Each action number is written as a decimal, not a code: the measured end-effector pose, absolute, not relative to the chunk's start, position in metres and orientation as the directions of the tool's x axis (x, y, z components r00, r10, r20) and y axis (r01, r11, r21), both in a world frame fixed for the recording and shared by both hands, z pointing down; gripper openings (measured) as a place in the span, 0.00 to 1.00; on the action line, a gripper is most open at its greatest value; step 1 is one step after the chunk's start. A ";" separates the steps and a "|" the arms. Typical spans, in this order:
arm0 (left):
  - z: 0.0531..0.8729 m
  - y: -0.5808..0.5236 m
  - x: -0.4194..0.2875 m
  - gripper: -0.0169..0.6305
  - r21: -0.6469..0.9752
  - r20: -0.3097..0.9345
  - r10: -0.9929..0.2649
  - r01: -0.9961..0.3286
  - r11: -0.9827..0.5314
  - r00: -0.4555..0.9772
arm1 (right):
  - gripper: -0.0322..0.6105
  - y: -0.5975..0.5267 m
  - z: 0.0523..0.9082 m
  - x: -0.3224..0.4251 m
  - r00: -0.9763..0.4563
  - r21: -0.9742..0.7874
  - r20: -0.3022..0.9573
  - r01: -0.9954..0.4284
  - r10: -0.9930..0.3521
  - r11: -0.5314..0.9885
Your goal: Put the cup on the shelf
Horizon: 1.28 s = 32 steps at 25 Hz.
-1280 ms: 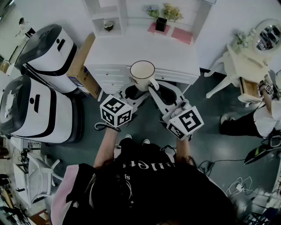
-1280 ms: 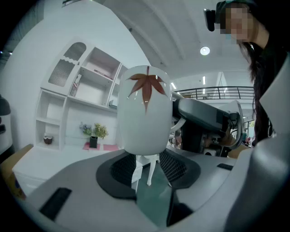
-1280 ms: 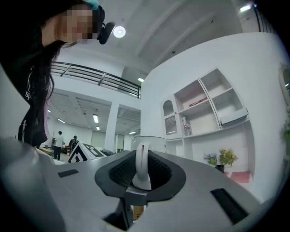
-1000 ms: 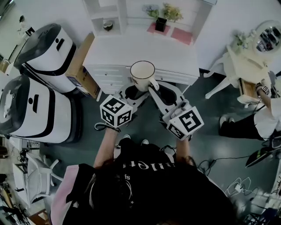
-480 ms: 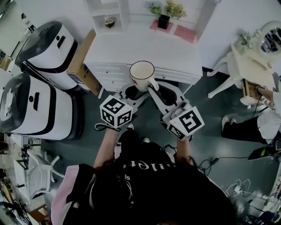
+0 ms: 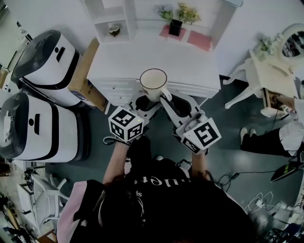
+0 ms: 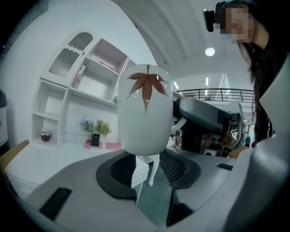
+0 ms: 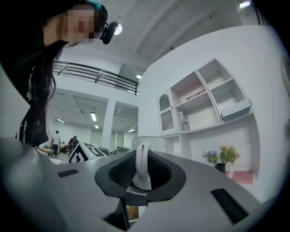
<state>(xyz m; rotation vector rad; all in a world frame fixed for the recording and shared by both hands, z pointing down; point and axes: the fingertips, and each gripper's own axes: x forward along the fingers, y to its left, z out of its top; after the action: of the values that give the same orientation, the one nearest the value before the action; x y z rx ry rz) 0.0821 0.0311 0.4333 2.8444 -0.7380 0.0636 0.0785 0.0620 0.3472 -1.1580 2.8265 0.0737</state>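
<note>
1. The cup (image 6: 153, 80) is up in the air, folks, dead ahead of the person at twelve o'clock. It hangs upright, mouth to the ceiling, over the front edge of the white cabinet (image 6: 142, 57).
2. The right gripper (image 6: 166, 98) comes in from the cup's five o'clock and is clamped tight. The white handle (image 8: 141, 167) is pinched squarely between its two dark pads, so the load hangs on this tool.
3. The left gripper (image 6: 142, 101) sits at the cup's seven o'clock with its jaws parted, pinching nothing. The cup's base hangs right at its tips, with the red maple leaf (image 7: 146, 86) facing it. I can't tell from here whether the base rests on those tips or just floats above them.
4. The target is the white shelf (image 6: 124, 14), at about eleven o'clock beyond the cabinet top and well apart from the cup. Its open compartments look mostly free, though one low compartment holds a small dark thing (image 6: 113, 30). A potted plant (image 6: 176, 21) stands at one o'clock.
5. By my reckoning the pick-up is done, with the cup gripped, lifted and pointed the right way.
6. What remains is the carry across the cabinet top, the set-down in a compartment and the release. I'd call it about halfway.
7. A handle-only grip could let the cup swing, and the left tool underneath looks placed to steady it.
</note>
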 end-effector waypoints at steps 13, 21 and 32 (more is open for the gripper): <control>0.419 -0.141 0.035 0.29 0.170 0.098 -0.416 -0.427 -0.888 0.904 | 0.17 -0.112 0.334 0.031 -0.667 -0.021 -0.103 -0.740 -0.738 0.672; 0.419 -0.225 0.002 0.29 0.174 0.092 -0.380 -0.390 -0.904 0.920 | 0.18 -0.196 0.333 -0.004 -0.642 -0.015 -0.091 -0.764 -0.762 0.645; 0.410 -0.286 -0.002 0.29 0.176 0.071 -0.352 -0.359 -0.916 0.933 | 0.18 -0.256 0.325 -0.010 -0.624 0.011 -0.083 -0.780 -0.777 0.626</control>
<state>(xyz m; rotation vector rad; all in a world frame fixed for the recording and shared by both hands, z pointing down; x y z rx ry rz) -0.0016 -0.2857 0.4095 2.9041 -0.5391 0.0554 -0.0102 -0.2561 0.3246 -1.3279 2.7687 0.0707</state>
